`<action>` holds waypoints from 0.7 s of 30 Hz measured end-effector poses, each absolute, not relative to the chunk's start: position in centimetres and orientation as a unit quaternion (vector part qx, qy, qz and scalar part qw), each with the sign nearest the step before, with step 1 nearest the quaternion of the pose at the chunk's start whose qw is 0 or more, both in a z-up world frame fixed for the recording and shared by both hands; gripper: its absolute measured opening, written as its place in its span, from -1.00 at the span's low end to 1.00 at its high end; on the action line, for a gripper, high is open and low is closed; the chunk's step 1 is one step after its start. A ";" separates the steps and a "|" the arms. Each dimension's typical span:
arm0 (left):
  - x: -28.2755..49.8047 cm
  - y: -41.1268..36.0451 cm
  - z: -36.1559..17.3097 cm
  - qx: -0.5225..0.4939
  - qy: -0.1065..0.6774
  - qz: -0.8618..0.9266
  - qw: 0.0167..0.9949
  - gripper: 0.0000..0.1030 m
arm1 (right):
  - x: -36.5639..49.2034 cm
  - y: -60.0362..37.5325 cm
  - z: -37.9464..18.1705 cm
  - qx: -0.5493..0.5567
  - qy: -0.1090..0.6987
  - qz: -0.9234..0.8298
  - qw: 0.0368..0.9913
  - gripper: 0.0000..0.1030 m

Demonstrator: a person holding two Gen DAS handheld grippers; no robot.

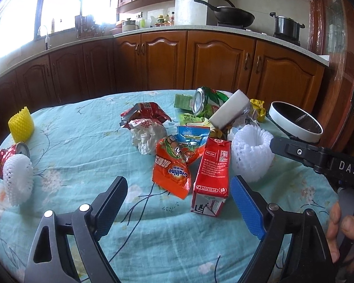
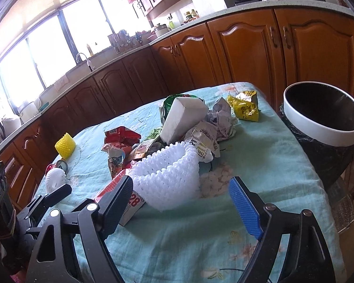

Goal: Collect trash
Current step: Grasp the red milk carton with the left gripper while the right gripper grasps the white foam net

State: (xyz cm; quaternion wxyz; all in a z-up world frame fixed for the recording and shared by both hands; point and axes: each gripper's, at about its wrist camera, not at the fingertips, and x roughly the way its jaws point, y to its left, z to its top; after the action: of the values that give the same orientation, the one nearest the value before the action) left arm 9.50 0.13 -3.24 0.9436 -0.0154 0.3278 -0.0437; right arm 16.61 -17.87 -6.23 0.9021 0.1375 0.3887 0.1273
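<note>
Trash lies heaped on the table's light blue cloth [image 1: 82,146]. My left gripper [image 1: 179,186] is open and empty, just in front of a red milk carton [image 1: 212,172] and an orange Ovaltine bag [image 1: 172,165]. My right gripper [image 2: 181,186] is open and empty, close to a white foam fruit net [image 2: 167,176] that also shows in the left wrist view [image 1: 250,155]. The bin [image 2: 323,122] with a white rim stands off the table's right edge. A white foam block [image 2: 181,118], crumpled paper [image 2: 221,118] and a yellow wrapper [image 2: 244,105] lie further back.
A yellow foam net [image 1: 21,125], a red can [image 1: 11,155] and a second white net [image 1: 17,179] sit at the table's left. Wooden kitchen cabinets [image 1: 214,61] run behind the table, with a wok [image 1: 233,15] and a pot [image 1: 286,26] on the counter.
</note>
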 end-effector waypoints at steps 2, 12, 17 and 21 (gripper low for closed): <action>10.1 0.3 -3.6 -0.020 0.336 -0.049 0.940 0.65 | 17.4 -17.7 -6.9 0.145 0.401 0.135 0.894 0.46; 12.8 -0.7 -5.0 -0.022 0.371 -0.096 0.923 -0.17 | 17.8 -18.0 -7.6 0.155 0.415 0.161 0.882 -0.57; 12.9 -0.8 -4.7 -0.024 0.366 -0.119 0.923 -0.41 | 16.8 -19.2 -7.0 0.157 0.407 0.152 0.887 -0.66; 11.8 -1.9 -3.5 -0.013 0.343 -0.145 0.928 -0.41 | 15.4 -20.6 -6.0 0.162 0.395 0.143 0.893 -0.68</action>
State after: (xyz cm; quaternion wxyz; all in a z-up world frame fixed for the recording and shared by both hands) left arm 11.84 -1.88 -3.47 0.9281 -0.0127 0.3428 -0.1449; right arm 15.41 -20.60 -5.97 0.8928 0.1621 0.3952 0.1434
